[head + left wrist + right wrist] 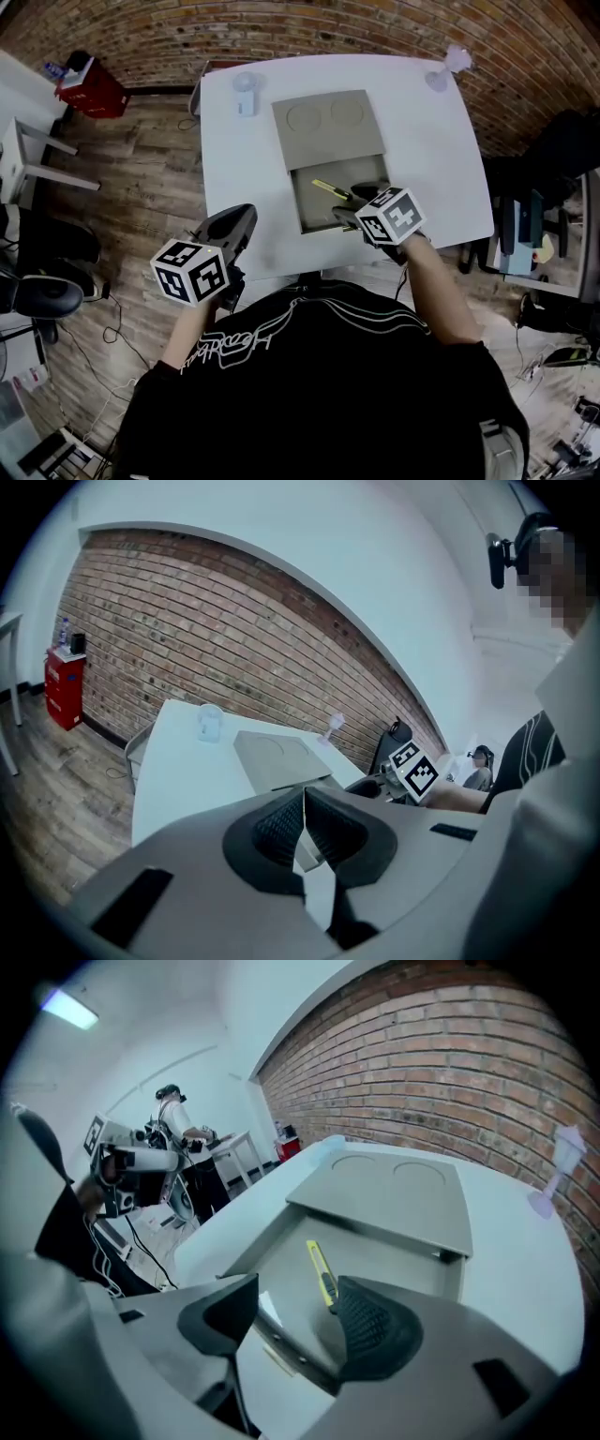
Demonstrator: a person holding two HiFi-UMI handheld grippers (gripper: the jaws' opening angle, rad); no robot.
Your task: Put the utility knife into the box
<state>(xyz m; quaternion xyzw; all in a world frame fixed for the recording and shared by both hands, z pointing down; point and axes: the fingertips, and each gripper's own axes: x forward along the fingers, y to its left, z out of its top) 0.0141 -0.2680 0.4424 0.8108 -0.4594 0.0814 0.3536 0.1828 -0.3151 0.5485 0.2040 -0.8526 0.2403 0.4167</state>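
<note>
Closest to me is my own black shirt with white line print (309,375), and just past it both tools. On my left side the left gripper (305,803) has its jaws pressed together on nothing, hanging off the near left corner of the white square table (244,169). Over the near part of the table, my right gripper (295,1314) stands with its jaws spread wide, gripping nothing. Below them the yellow utility knife (321,1272) lies flat on the bare floor of the grey flat box (298,208), aslant, its near end just beside one dark ribbed pad (370,1321) without being pinched. Pushed back toward the far side, the box's grey sliding lid (328,127) shows two round pressed shapes and leaves the near half of the box uncovered. Far on the table stand a small clear container (244,94) and a pale lilac stemmed object (448,67). Around the table run a wooden plank floor (141,169) and a red brick wall (281,28), with a red cabinet (92,89) by the wall on the left
</note>
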